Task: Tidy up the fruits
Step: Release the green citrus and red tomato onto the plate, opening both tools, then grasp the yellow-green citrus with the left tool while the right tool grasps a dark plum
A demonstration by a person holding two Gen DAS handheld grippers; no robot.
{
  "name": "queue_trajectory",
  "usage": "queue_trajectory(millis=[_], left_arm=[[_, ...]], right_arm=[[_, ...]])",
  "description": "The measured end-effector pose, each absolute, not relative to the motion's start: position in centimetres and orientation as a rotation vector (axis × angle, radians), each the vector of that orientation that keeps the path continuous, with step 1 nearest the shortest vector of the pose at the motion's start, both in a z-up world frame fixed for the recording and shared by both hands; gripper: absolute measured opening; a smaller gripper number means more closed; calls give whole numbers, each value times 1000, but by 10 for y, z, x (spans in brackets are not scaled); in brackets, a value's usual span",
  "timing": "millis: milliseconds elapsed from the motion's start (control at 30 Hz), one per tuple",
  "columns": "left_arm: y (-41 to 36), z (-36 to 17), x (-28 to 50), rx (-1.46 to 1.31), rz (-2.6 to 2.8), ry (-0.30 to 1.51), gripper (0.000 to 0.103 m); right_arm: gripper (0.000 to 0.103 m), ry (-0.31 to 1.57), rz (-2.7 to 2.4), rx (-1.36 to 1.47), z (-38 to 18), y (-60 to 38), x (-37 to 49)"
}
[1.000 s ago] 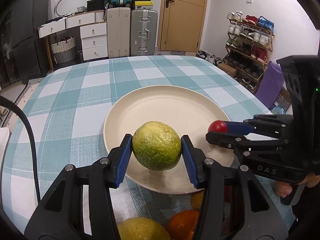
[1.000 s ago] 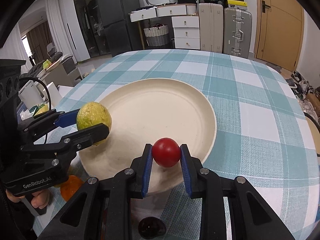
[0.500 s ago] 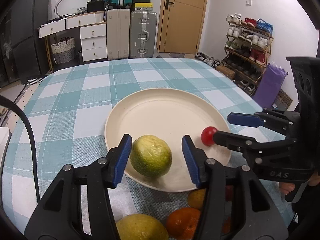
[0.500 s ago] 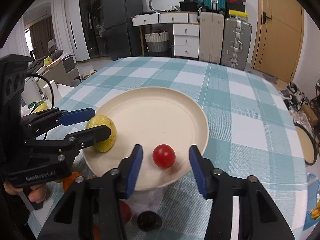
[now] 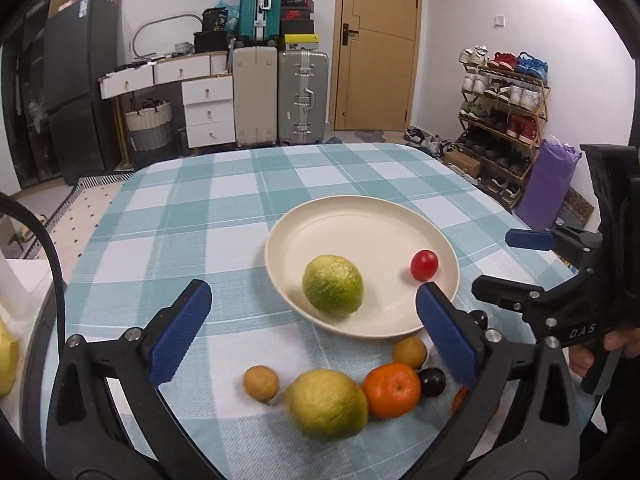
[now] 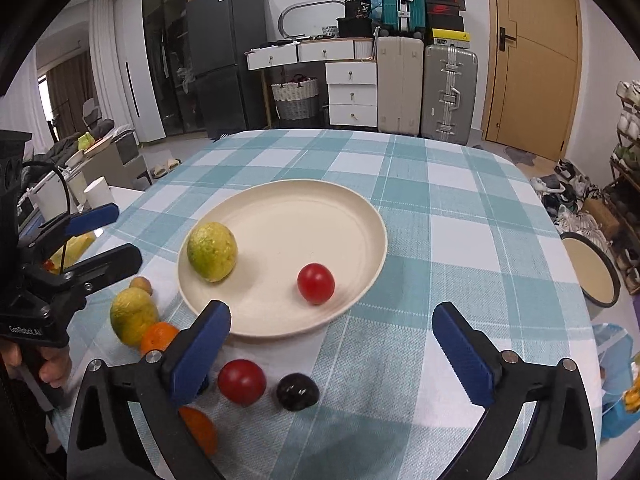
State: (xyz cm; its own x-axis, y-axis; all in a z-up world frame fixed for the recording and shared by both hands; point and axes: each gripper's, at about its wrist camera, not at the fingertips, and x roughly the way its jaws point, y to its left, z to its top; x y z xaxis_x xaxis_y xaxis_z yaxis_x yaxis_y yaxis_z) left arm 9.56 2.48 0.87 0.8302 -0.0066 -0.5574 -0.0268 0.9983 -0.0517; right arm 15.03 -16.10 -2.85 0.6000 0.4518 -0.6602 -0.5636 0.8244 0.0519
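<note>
A cream plate on the checked tablecloth holds a green-yellow fruit and a small red tomato. My left gripper hangs short of the plate's near rim, jaws opening wide, nothing between them. My right gripper is likewise opening and empty, back from the tomato. On the cloth near me lie a yellow-green fruit, an orange, two small brown fruits, a dark plum and a red tomato.
The round table's edge curves away on both sides. A round dish sits low beyond the right edge and white cups beyond the left. Suitcases, drawers and a shoe rack line the far walls. A hand holds each gripper's handle.
Both grippers let go: the green-yellow fruit and the small tomato now rest on the plate. Both pairs of jaws spread wide, and the grippers drew back and up from the plate.
</note>
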Motion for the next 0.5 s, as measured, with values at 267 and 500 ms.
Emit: queue_trajectory(millis=[267,500], left_arm=[[27,7,63,-67,0,613,102],[19,-6,51,-54,-1,652,102]], right_arm=[[103,728,618,-181,-27,-166,127],[103,743,624,-197,-36,-166,119]])
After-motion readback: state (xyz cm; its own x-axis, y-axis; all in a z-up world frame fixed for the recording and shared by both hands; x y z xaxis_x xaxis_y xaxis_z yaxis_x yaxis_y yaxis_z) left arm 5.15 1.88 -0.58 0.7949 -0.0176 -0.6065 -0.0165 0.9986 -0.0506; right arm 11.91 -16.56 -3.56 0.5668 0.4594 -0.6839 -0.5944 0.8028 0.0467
